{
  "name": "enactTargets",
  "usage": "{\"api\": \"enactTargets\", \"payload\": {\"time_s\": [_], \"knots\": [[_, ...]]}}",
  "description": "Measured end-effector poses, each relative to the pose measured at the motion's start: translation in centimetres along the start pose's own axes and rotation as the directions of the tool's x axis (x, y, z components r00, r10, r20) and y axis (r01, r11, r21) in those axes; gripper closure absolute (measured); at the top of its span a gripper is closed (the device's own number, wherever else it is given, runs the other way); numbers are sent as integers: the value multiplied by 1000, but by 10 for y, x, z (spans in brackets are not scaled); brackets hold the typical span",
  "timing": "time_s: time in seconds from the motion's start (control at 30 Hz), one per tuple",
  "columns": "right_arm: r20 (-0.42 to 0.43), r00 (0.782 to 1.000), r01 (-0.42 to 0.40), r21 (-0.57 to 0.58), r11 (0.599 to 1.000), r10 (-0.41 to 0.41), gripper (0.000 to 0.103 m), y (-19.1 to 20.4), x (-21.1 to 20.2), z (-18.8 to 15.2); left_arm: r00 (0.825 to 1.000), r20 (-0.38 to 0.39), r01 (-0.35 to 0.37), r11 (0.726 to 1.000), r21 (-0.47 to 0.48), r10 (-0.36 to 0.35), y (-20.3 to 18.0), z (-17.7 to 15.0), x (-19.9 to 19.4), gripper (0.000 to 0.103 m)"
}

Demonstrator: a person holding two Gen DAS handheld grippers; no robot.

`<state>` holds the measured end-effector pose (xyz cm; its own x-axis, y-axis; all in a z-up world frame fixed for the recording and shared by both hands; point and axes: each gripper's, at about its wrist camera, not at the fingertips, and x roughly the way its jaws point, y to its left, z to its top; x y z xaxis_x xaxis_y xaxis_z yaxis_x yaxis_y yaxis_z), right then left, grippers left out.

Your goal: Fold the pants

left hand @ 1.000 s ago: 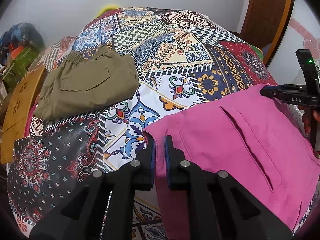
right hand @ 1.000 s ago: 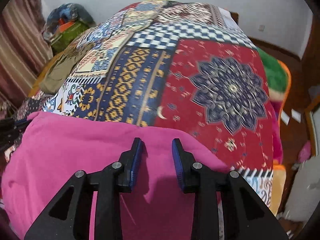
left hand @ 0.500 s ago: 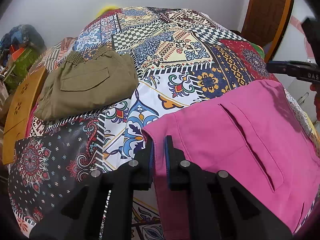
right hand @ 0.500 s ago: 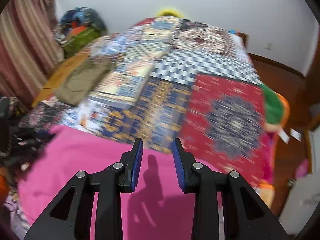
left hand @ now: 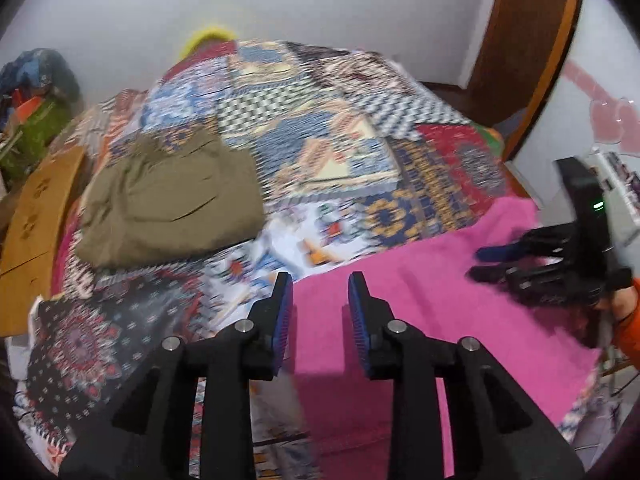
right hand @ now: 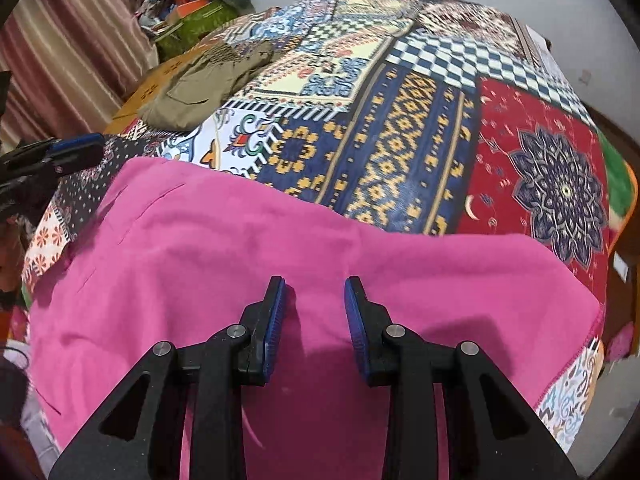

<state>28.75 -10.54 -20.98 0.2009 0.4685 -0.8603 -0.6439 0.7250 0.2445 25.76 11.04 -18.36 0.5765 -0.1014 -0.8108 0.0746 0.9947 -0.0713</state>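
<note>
Nearest the left wrist camera, the left gripper (left hand: 318, 288) has its two blue-padded fingers spread apart with nothing between them, poised over the left edge of the pink pants (left hand: 420, 300). The right gripper (right hand: 314, 290) likewise stands with its jaws parted and empty, above the middle of the same pink pants (right hand: 240, 248), casting a shadow on the cloth; whether its tips touch the fabric cannot be told. The pants lie flat and folded on the near end of the bed, on a patchwork bedspread (right hand: 400, 132) of blue, red and checkered panels. In the left view the right gripper (left hand: 486, 264) shows at the far right over the pants' right side, held by a hand in an orange sleeve (left hand: 628, 336). Further back on the left lie folded olive-green pants (left hand: 168, 204), well apart from the pink pair. Beside them stands a wooden bed board (left hand: 36, 220), and beyond, a pile of colourful bags (right hand: 192, 4) against the white wall (left hand: 320, 4).
</note>
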Motion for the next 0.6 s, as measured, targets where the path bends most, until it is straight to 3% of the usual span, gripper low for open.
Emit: {"api": "enactTargets", "payload": {"time_s": [0.23,0.4,0.6], "knots": [[100,995,-21,13,1000,20,76,2,-17,25,995,-78,74,993,92,-67,-44,11,32,74],[-6,1000,11,-22,1000,-11,76,2,27,24,984,-165,81,993,81,-67,-44,1,58,74],[-4,1000,2,12,1000,-2,77,-2,23,28,982,-185,57,990,131,-32,-50,-8,64,74]]}}
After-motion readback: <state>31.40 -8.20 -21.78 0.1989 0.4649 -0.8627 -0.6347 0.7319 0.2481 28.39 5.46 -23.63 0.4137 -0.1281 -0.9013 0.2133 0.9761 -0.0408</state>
